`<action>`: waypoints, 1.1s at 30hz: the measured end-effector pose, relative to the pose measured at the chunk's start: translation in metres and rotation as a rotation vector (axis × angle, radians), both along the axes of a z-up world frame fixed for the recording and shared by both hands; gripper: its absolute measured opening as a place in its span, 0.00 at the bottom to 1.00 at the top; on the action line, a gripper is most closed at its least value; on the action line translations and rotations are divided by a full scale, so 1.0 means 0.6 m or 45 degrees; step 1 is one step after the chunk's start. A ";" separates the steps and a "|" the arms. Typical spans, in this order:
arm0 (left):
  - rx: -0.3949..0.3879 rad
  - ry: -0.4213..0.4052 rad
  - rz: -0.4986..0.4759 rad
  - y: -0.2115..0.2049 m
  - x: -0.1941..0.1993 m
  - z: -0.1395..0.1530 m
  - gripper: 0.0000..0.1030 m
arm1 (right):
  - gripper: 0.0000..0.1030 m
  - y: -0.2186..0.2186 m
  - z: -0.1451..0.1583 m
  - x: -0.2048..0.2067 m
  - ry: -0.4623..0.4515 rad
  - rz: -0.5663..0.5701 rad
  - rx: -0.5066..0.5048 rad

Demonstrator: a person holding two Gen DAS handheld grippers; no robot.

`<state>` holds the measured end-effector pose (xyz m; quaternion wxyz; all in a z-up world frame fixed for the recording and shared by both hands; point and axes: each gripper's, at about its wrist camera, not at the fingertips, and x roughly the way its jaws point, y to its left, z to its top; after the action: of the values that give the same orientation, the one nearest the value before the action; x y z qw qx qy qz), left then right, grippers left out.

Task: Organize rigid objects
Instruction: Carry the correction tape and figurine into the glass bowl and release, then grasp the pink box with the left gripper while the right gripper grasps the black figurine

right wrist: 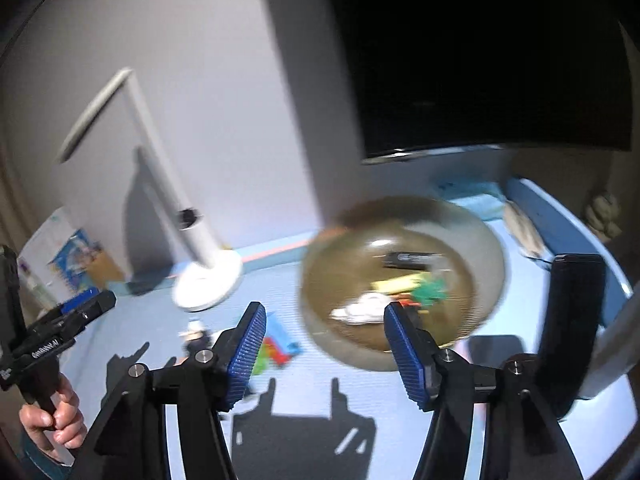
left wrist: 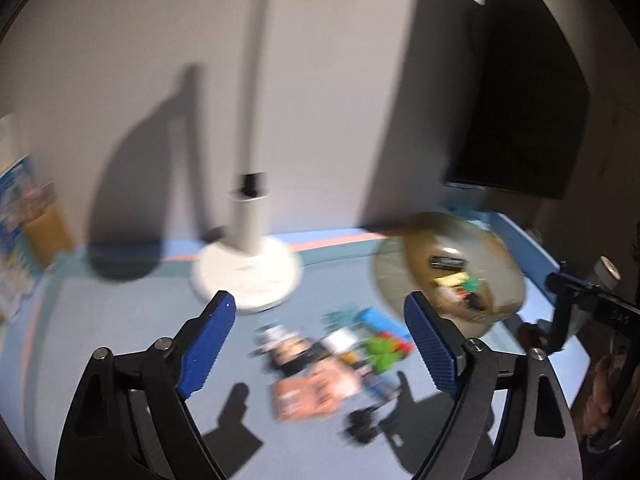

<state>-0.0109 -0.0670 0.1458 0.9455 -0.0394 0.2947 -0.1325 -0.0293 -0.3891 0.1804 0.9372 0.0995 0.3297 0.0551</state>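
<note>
Both grippers, left gripper and right gripper, are hovering released near the bowl; blurred aim risks knocking toys.

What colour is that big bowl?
The bowl is olive-brown, clearest in the right wrist view.

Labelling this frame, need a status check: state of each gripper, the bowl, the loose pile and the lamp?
Left gripper: open, nothing between its blue pads.
Right gripper: open, empty.
Round translucent brown bowl: upright on the blue mat, already holding several small items.
Pile of small colourful toy pieces: loose on the mat beside the bowl, not sorted yet.
White desk lamp: standing upright; lit or not, cannot tell.
</note>
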 end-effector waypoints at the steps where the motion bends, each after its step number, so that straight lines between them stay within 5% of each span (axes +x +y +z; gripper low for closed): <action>1: 0.010 0.004 0.025 0.018 -0.008 -0.007 0.84 | 0.58 0.021 -0.003 -0.002 -0.008 0.033 0.008; 7: 0.052 0.151 0.197 0.113 -0.032 -0.111 0.84 | 0.75 0.108 -0.099 0.001 0.037 0.123 0.064; 13: -0.006 0.342 0.241 0.145 -0.020 -0.215 0.83 | 0.75 0.157 -0.214 0.011 0.167 0.163 0.066; 21: 0.078 0.364 0.251 0.126 -0.019 -0.231 0.84 | 0.79 0.177 -0.245 0.023 0.219 0.166 -0.043; 33: 0.070 0.324 0.262 0.130 -0.029 -0.224 0.84 | 0.79 0.188 -0.243 0.018 0.211 0.212 -0.066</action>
<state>-0.0284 0.0107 0.0111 0.9098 -0.0600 0.4101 -0.0209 -0.0185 -0.2765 0.0347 0.9012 0.0518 0.4145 0.1158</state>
